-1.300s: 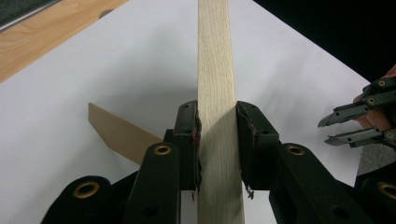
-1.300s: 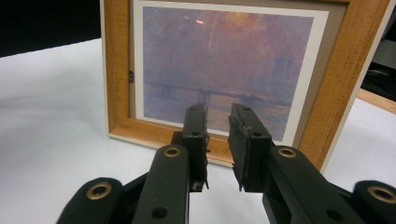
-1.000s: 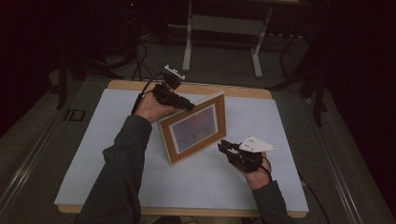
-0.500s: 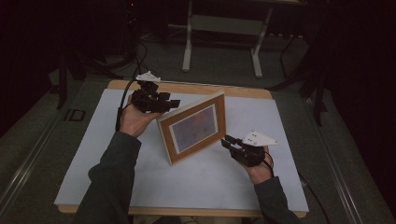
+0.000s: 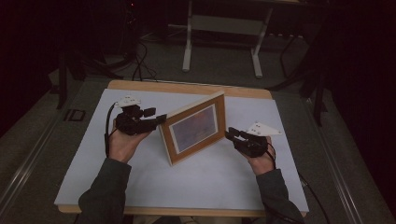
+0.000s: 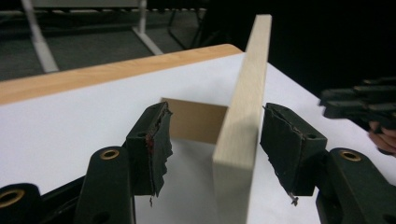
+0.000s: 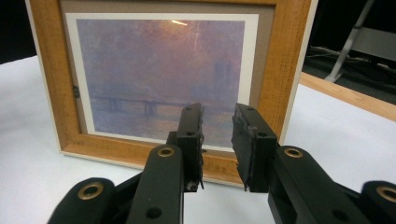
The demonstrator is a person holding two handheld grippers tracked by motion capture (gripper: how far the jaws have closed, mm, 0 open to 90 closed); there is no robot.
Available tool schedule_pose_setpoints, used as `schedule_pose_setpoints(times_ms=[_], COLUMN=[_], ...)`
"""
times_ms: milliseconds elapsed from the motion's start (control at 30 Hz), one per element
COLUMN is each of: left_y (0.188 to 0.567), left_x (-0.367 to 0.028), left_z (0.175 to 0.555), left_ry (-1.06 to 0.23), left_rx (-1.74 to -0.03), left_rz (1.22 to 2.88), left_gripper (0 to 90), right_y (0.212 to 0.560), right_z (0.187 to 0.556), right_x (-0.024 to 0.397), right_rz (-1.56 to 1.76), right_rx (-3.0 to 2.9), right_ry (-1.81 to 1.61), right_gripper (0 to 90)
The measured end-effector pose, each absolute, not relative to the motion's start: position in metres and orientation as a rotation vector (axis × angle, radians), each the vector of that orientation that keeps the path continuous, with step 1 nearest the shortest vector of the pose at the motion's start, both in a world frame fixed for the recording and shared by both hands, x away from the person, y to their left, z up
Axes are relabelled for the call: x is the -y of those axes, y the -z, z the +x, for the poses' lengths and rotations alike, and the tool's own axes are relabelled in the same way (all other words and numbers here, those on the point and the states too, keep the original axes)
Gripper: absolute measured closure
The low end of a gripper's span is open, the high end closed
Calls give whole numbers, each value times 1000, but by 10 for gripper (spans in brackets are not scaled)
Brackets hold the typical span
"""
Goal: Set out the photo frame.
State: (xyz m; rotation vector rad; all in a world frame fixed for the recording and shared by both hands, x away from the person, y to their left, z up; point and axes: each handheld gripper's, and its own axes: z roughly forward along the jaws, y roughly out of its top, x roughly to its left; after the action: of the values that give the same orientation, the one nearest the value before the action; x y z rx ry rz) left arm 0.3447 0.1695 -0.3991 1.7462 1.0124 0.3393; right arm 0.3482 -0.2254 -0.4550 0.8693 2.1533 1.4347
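A wooden picture frame (image 5: 196,126) with a hazy purple print stands upright in the middle of the white table (image 5: 140,177). My left gripper (image 5: 158,119) is at the frame's left end. In the left gripper view its jaws (image 6: 215,112) straddle the frame's pale side edge (image 6: 243,116) without pressing on it, and they have just been opening. A brown back stand (image 6: 196,119) shows behind the frame. My right gripper (image 5: 229,134) sits just right of the frame. Its jaws (image 7: 217,112) point at the print (image 7: 159,74); they have just been opening slightly and hold nothing.
The table has a wooden far edge (image 5: 187,87). Beyond it, white metal stand legs (image 5: 254,60) and cables (image 5: 140,65) lie on the dark floor. The other gripper (image 6: 359,100) shows at the right of the left gripper view.
My left gripper let go of the frame's upper left corner, moved left and down, and opened around the frame's side edge. The right gripper drifted slightly right. The frame stays standing.
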Motion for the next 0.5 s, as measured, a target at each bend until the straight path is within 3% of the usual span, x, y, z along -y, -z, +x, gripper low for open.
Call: schedule_pose_setpoints(times_ms=[167,333,500], left_y=[412,418,419], left_x=[-168,-166,-166], left_z=[345,348,349], left_ry=[-304,-269,-250], left_rx=[-990,-929,-900], left_rz=[1772,1801,1810], left_gripper=[456,609,699], right_y=[457,457,455], right_z=[350,353,354], right_x=[226,228,233], right_rz=[878,886,890], right_rx=[-2157,-2153,-2144], right_ry=[-1432,-1430,-1424], right_gripper=[720,720,721])
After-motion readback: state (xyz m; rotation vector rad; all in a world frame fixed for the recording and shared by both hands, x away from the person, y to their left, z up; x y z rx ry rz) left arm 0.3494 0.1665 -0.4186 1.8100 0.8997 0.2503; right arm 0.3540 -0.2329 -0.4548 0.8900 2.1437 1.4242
